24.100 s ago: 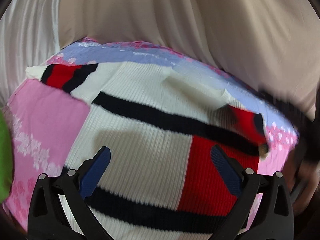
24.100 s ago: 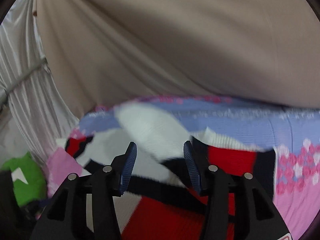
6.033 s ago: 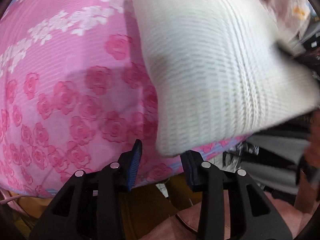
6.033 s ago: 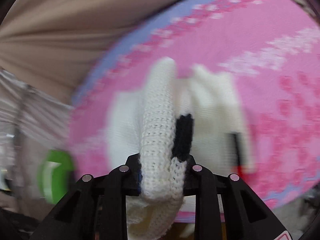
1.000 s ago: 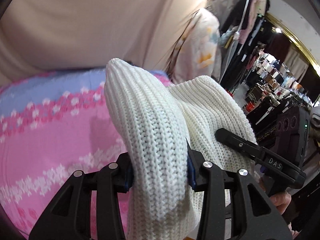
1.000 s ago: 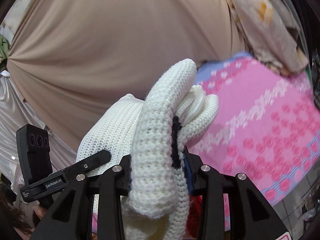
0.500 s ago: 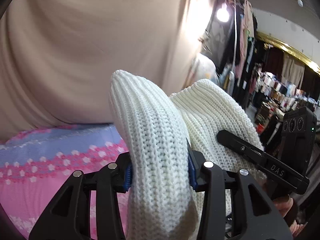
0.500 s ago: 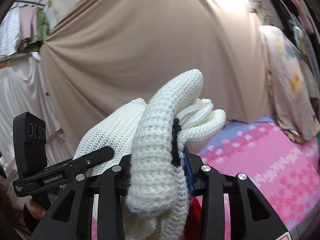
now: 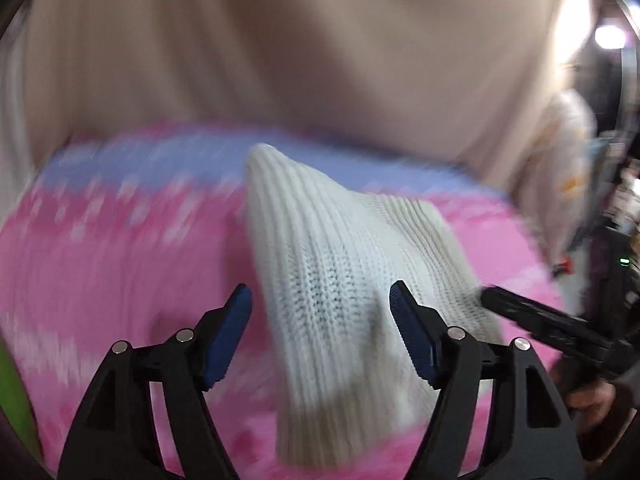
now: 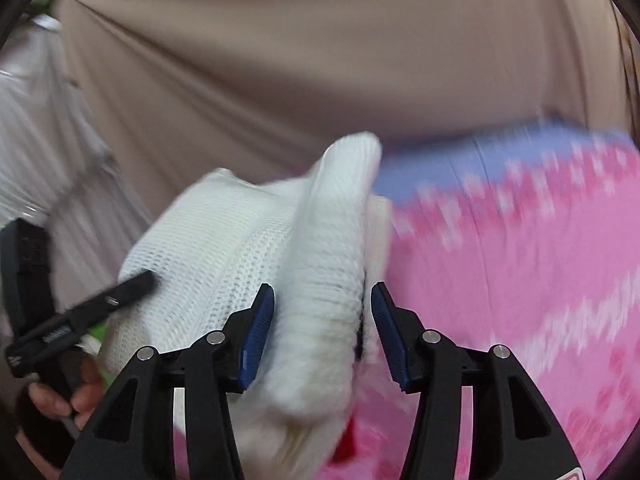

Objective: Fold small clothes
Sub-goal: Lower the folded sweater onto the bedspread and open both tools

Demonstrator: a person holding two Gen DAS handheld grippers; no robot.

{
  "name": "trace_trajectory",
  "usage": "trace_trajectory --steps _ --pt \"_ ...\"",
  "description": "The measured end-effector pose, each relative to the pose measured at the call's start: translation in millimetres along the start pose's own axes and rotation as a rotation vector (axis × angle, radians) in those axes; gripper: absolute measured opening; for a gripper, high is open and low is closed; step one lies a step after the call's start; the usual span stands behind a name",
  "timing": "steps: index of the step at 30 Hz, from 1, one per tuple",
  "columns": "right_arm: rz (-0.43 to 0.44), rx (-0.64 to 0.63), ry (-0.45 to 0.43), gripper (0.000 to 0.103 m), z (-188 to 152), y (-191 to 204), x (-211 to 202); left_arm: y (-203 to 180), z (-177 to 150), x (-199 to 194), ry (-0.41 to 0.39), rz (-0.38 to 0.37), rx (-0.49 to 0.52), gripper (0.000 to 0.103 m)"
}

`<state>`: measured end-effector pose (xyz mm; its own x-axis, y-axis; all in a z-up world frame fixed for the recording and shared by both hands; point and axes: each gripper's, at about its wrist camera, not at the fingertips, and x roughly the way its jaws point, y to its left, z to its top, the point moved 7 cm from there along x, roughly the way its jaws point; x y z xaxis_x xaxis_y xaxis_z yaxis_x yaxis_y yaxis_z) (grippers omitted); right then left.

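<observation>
Half a second earlier both claws pinched the folded white sweater in the air before the beige curtain; now it had come down toward the pink flowered bedspread. Left claw: jaws opening, blue pads clear of the knit, which hung between them. Right claw: jaws likewise opening, the thick folded edge between the pads but no longer squeezed. Releasing both sides together probably let the bundle settle flat without unfolding. Whether it already rested on the bedspread could not be told through the blur.
</observation>
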<state>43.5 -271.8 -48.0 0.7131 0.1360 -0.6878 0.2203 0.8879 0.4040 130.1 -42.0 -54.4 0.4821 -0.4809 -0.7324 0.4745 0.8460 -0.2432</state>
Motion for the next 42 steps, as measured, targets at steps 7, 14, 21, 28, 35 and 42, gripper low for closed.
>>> trace_trajectory --steps 7,14,21,28,35,42 --pt "-0.078 0.025 0.147 0.058 -62 -17 32 75 -53 -12 0.030 0.028 -0.303 0.079" --pt "-0.012 0.153 0.276 0.072 -47 -17 103 63 -33 54 0.146 -0.008 -0.304 0.088" --pt "0.057 0.269 0.347 0.036 -51 -16 139 65 -52 85 0.261 -0.144 -0.428 0.034" --pt "0.083 -0.043 0.066 0.035 21 51 62 48 -4 30 0.093 -0.168 -0.343 0.034" --pt "-0.044 0.171 0.254 0.033 -26 -29 117 59 -54 70 0.182 0.061 -0.249 0.038" --pt "-0.042 -0.078 0.272 0.005 -51 15 79 59 -73 61 0.228 0.148 -0.235 0.037"
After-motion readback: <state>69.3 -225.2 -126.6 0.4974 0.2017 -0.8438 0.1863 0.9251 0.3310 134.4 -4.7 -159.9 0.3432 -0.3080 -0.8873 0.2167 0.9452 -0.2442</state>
